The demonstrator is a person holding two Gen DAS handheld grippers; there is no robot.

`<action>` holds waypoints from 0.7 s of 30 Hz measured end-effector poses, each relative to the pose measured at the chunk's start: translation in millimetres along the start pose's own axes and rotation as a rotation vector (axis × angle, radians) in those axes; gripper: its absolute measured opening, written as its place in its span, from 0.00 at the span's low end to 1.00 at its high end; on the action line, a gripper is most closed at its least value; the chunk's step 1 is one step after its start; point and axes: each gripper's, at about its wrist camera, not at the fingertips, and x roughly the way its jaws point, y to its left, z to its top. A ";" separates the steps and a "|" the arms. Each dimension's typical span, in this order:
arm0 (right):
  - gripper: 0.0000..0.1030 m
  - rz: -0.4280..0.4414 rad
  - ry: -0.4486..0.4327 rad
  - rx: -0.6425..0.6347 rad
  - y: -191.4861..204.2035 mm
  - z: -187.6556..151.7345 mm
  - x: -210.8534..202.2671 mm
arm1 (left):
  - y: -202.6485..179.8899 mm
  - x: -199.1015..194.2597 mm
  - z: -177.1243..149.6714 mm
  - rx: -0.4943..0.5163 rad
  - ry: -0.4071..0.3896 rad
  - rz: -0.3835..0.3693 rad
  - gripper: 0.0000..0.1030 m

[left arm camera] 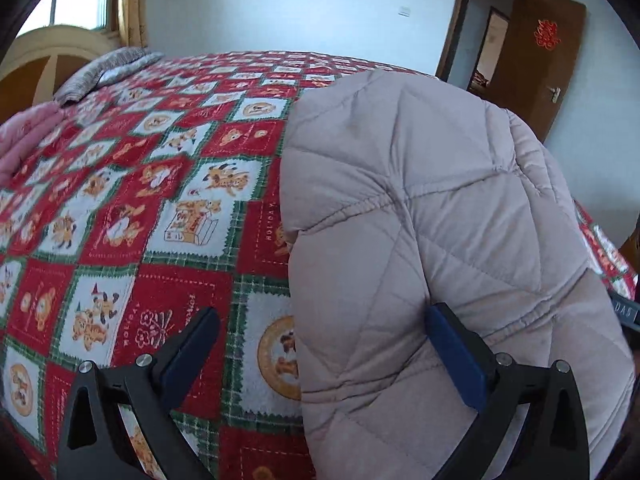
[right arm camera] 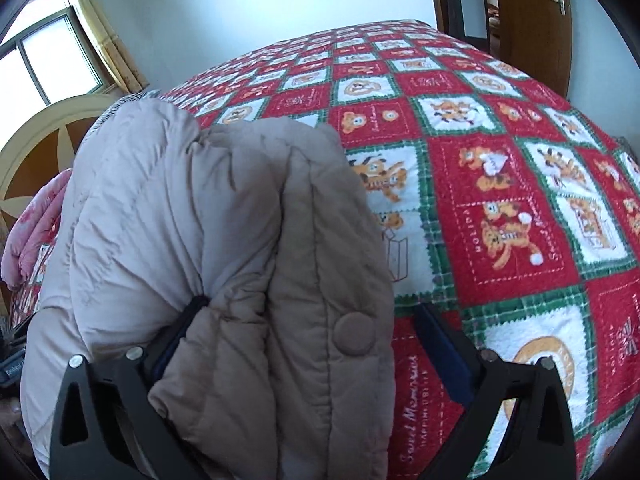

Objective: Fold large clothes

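A beige quilted puffer jacket (left arm camera: 420, 200) lies folded on a bed with a red, green and white bear-patterned bedspread (left arm camera: 140, 200). My left gripper (left arm camera: 322, 312) is open at the jacket's left edge. Its right finger (left arm camera: 452, 344) rests on the padding and its left finger (left arm camera: 192, 340) is over the bedspread. In the right wrist view the jacket (right arm camera: 200, 208) shows a thick doubled-over edge with a round snap (right arm camera: 354, 334). My right gripper (right arm camera: 309, 306) stands open around that edge. Its left finger touches the fabric and its right finger (right arm camera: 444, 352) is apart from it.
A pink quilt (left arm camera: 24, 140) and a grey striped pillow (left arm camera: 108, 68) lie by the arched headboard (right arm camera: 40, 140). A brown door (left arm camera: 540, 60) stands open beyond the bed's far corner. A window with yellow curtains (right arm camera: 108, 40) is at the left. Bare bedspread (right arm camera: 500, 200) stretches right of the jacket.
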 end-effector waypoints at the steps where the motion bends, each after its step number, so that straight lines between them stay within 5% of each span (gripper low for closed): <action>1: 0.98 -0.004 0.001 -0.003 1.5 -0.4 0.7 | -2.5 0.7 0.2 0.017 -0.001 0.008 0.99; 13: 0.75 0.071 0.011 -0.027 6.5 -2.6 6.8 | -7.1 15.3 2.5 0.020 0.039 -0.074 0.98; 15: 0.68 0.088 0.010 -0.031 7.0 -3.1 5.8 | -12.9 11.4 1.7 0.047 0.026 -0.090 0.87; 16: 0.62 0.104 0.010 -0.034 7.8 -3.9 5.2 | -17.8 8.8 1.3 0.067 0.023 -0.118 0.69; 17: 0.60 0.114 0.008 -0.035 8.4 -4.6 4.4 | -23.6 5.8 0.4 0.090 0.017 -0.120 0.63; 21: 0.49 0.124 -0.003 -0.047 10.7 -6.4 2.3 | -40.1 -1.4 -1.7 0.173 -0.006 -0.074 0.55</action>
